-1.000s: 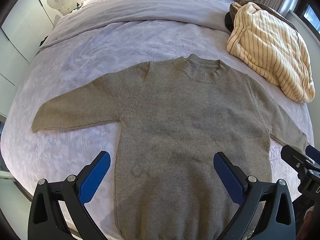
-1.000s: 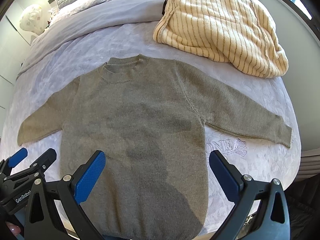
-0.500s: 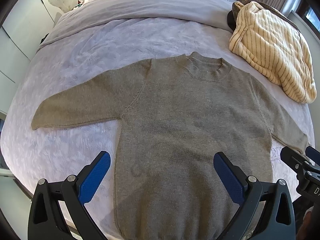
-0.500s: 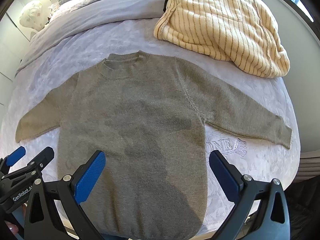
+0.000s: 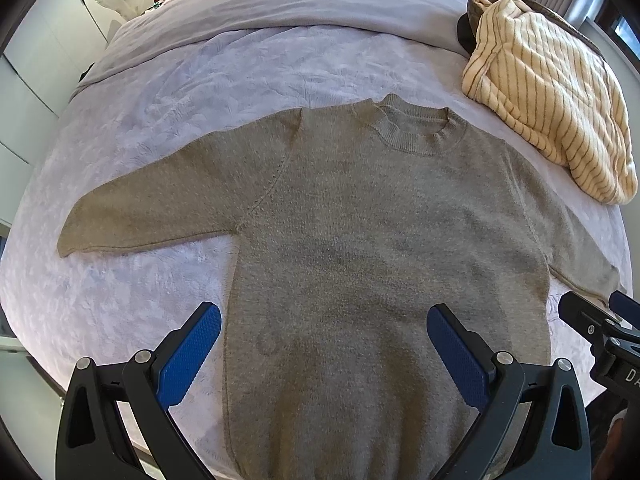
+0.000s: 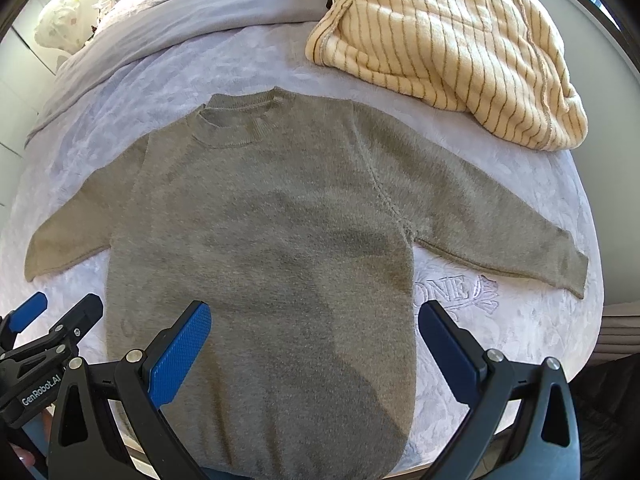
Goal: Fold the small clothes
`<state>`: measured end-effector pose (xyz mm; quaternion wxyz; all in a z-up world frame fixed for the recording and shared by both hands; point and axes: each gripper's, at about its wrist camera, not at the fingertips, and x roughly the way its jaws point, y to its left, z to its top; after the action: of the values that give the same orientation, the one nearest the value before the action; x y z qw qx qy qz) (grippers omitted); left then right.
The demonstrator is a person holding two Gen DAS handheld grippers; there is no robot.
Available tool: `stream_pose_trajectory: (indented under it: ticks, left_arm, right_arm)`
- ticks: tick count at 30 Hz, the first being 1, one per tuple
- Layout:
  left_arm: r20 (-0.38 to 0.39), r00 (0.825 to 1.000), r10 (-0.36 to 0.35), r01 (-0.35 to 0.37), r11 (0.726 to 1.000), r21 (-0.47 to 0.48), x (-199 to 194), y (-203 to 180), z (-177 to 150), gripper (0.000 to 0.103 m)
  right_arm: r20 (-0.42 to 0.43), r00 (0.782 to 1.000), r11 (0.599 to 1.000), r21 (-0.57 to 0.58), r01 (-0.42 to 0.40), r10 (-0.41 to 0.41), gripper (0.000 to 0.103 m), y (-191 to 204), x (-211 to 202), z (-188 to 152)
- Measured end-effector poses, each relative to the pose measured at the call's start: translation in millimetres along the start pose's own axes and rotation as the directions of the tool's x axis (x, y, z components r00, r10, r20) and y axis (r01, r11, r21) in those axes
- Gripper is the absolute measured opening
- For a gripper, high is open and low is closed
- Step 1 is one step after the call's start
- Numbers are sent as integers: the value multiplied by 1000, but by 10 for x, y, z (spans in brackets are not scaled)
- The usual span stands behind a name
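Sweater (image 5: 360,240) flat, hem cut off below

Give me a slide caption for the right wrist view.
Open right tongs above flat olive-grey knit sweater on lavender bed.
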<state>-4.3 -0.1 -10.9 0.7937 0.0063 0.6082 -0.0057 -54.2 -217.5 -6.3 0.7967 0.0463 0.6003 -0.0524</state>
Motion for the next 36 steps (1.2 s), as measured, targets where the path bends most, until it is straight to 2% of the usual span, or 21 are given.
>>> stream_pose_trajectory:
  ticks: [15, 22, 26, 30, 32, 36]
  left_arm:
    - [-18, 1000, -19, 19, 1000, -8, 133, 20, 45, 103]
    - [-20, 993, -115, 114, 991, -66, 241, 272, 57, 103]
    - [2, 984, -177, 175, 969, -173, 417, 713, 65, 103]
    - [33, 989, -141, 144, 950, -276, 604, 1302, 48, 103]
    - [51, 992, -117, 127, 932, -341, 705, 1676, 32, 103]
    - [92, 993, -71, 107, 861, -497, 926, 2524, -43, 103]
  right_arm:
    - [-18, 1000, 1000, -8, -13, 13, 103, 64, 124, 116]
    - [-16, 997, 997, -42, -72, 71, 103, 225, 106, 79]
    - [11, 995, 988, -127, -92, 95, 103, 523, 60, -21]
    - [-2, 992, 979, -163, -124, 125, 103, 845, 87, -117]
    - [-16, 992, 977, -170, -128, 127, 103, 986, 127, -170]
    - [-53, 991, 972, -198, -129, 121, 103, 1296, 225, -297]
